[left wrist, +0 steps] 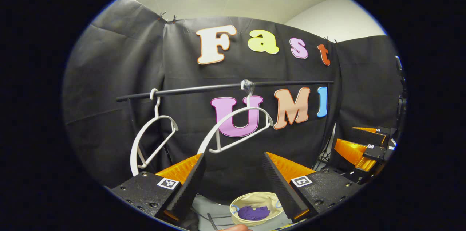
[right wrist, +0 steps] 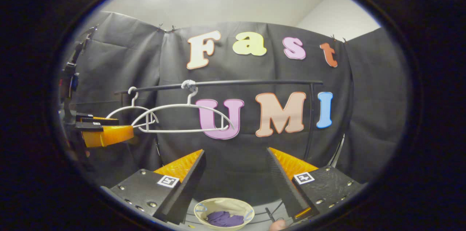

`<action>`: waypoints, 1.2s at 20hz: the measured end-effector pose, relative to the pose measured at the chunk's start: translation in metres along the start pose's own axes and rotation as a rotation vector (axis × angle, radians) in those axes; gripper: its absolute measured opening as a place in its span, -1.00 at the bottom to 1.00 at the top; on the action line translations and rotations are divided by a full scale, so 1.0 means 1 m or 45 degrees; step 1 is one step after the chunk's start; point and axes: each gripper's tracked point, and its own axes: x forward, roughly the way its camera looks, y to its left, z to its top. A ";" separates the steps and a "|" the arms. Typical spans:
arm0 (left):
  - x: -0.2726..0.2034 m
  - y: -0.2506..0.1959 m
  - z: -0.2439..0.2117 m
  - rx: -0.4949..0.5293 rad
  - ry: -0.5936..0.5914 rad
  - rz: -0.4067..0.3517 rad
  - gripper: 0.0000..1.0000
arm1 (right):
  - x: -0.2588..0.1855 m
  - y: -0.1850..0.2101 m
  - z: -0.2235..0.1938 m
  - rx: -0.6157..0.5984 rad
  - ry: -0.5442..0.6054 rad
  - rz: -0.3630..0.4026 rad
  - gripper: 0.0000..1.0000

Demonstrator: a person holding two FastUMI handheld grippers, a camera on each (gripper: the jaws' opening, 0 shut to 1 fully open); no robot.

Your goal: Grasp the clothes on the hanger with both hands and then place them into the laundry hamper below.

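- Purple clothes (left wrist: 253,212) lie inside the laundry hamper (left wrist: 243,199) below; both hangers (left wrist: 238,125) hang bare.
- Left gripper (left wrist: 233,180) and right gripper (right wrist: 236,178) stand wide, holding nothing.
- You judge the placement done; keep both claws clear of the rail (right wrist: 251,83).

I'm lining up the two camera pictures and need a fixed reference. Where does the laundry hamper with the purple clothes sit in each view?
Left gripper view: the hamper sits at the bottom centre, between the left gripper's open fingers, purple clothes inside.
Right gripper view: the hamper sits at the bottom, slightly left of centre, between the right gripper's open fingers.
Shared landmark: the black rail with two bare white hangers.
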 end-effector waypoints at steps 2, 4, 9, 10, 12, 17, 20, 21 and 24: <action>0.004 -0.003 -0.015 -0.007 0.024 -0.015 1.00 | -0.001 0.010 -0.011 0.018 0.024 0.008 0.86; 0.007 -0.005 -0.023 0.003 0.034 -0.018 1.00 | -0.002 0.019 -0.018 0.039 0.027 0.030 1.00; 0.011 -0.011 -0.021 -0.016 0.010 -0.076 0.84 | -0.003 0.016 -0.019 0.009 0.009 -0.020 0.92; 0.012 -0.010 -0.019 -0.012 0.004 -0.084 0.86 | -0.004 0.015 -0.022 -0.003 0.023 -0.034 0.84; 0.015 -0.006 -0.012 0.000 -0.023 -0.090 1.00 | -0.006 0.017 -0.025 -0.004 0.044 -0.056 1.00; 0.016 -0.001 -0.007 -0.006 -0.066 -0.133 1.00 | -0.013 0.031 -0.034 0.069 0.060 -0.054 0.97; 0.018 0.001 -0.008 -0.005 -0.069 -0.142 0.99 | -0.014 0.041 -0.037 0.088 0.057 -0.045 0.86; 0.018 0.000 -0.010 -0.007 -0.048 -0.150 1.00 | -0.014 0.042 -0.038 0.089 0.067 -0.041 0.97; 0.018 -0.005 -0.011 -0.030 -0.018 -0.167 1.00 | -0.013 0.036 -0.035 0.084 0.058 -0.046 0.97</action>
